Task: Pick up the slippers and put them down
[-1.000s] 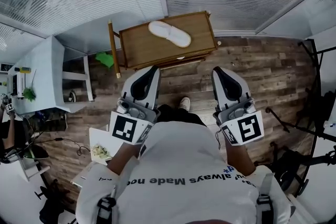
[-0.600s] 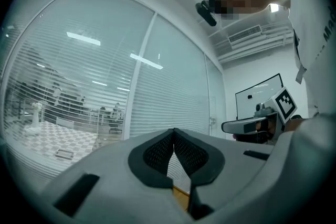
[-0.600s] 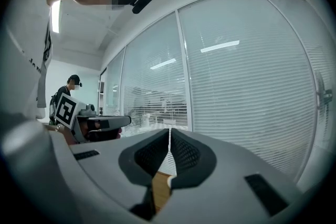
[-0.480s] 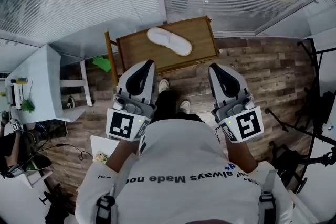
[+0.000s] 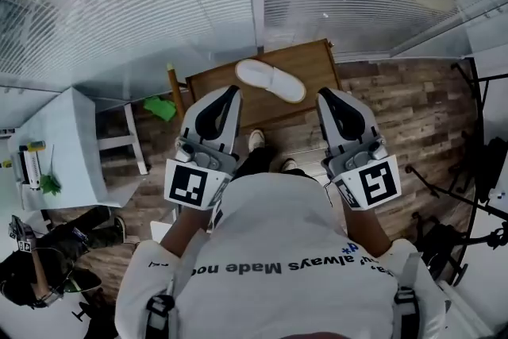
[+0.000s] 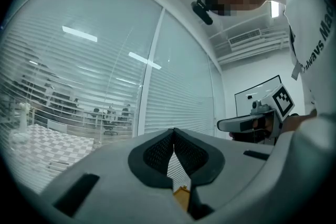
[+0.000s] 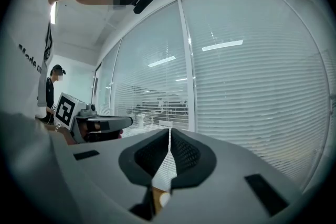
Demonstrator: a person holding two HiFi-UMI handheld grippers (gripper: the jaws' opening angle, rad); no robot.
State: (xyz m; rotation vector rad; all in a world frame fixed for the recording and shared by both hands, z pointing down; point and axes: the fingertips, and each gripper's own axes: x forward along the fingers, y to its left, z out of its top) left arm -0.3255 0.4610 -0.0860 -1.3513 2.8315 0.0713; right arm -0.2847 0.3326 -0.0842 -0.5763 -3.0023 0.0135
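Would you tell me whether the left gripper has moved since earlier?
Yes: the left gripper has advanced toward the wooden table; its tip now overlaps the table's near edge.

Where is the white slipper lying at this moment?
In the head view the white slipper lies on the wooden table by the blinds, upper middle, just beyond the left gripper and the right gripper.

White slipper point(image 5: 271, 81), lying flat, angled, on the wooden table point(image 5: 313, 66), untouched
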